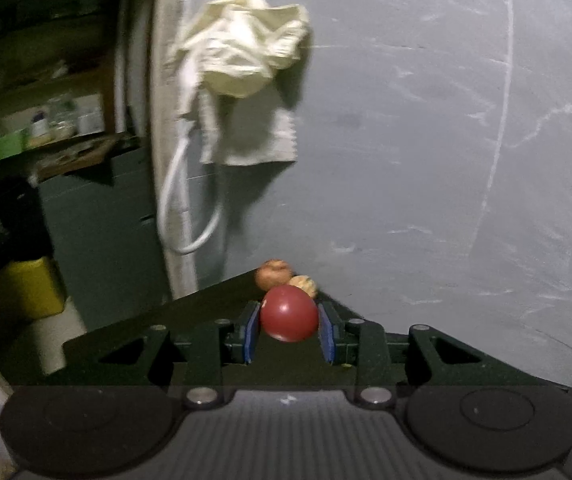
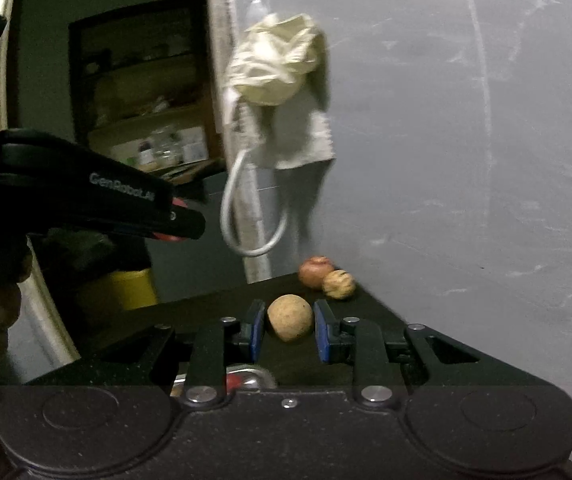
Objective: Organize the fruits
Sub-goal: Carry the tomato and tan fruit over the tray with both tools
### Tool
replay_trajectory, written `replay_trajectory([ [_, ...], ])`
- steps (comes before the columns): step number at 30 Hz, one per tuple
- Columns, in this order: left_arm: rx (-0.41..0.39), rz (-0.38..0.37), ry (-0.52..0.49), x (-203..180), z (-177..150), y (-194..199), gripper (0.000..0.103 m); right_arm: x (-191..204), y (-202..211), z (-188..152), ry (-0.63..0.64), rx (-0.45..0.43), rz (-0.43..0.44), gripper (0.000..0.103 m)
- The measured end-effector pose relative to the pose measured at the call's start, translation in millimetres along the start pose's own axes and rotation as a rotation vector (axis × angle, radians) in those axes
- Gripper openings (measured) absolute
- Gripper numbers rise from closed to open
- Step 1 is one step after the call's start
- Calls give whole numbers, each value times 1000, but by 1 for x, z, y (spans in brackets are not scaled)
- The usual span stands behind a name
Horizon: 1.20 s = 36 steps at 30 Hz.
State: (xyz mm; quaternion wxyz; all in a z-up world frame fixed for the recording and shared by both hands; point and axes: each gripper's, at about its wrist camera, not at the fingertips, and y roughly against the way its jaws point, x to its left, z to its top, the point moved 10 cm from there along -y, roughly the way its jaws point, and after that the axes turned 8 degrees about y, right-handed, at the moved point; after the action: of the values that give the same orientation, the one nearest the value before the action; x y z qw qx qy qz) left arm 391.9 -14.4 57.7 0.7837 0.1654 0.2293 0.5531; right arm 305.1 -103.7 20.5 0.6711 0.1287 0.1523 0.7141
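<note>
My left gripper (image 1: 289, 322) is shut on a smooth red fruit (image 1: 289, 312), held between its blue pads above the dark table (image 1: 206, 300). From the right wrist view that gripper (image 2: 182, 224) hangs at the left, with red showing at its tip. A brown, rough-skinned fruit (image 2: 290, 317) rests on the table between the fingers of my right gripper (image 2: 289, 326), which is open with slim gaps on both sides. At the table's far corner sit a reddish-brown fruit (image 1: 272, 274) (image 2: 315, 272) and a wrinkled tan one (image 1: 305, 285) (image 2: 339, 284), touching each other.
A metal bowl (image 2: 260, 376) with something red inside peeks out under my right gripper. A cream cloth bag (image 1: 242, 48) and a white cable loop (image 1: 190, 208) hang on the grey wall behind the table. A yellow container (image 1: 26, 288) and cluttered shelves (image 1: 46, 120) stand at the left.
</note>
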Motion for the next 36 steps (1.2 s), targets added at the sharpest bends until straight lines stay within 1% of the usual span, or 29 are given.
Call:
replay_trajectory([
  [6, 23, 82, 100, 39, -25, 20, 34, 23, 1, -7, 45, 23, 73, 28],
  [10, 52, 116, 177, 59, -49, 27, 34, 33, -3, -16, 83, 51, 106, 28],
  [15, 101, 153, 271, 78, -84, 26, 34, 42, -12, -31, 136, 101, 143, 28],
  [20, 171, 180, 356, 93, -120, 11, 34, 48, -30, -49, 185, 165, 191, 28],
  [24, 214, 194, 415, 100, -140, -4, 34, 49, -49, -62, 227, 212, 222, 28],
  [29, 254, 204, 461, 105, -153, -23, 34, 50, -77, -75, 288, 254, 278, 28],
  [36, 305, 223, 493, 103, -166, -50, 34, 55, -125, -89, 414, 311, 391, 28],
])
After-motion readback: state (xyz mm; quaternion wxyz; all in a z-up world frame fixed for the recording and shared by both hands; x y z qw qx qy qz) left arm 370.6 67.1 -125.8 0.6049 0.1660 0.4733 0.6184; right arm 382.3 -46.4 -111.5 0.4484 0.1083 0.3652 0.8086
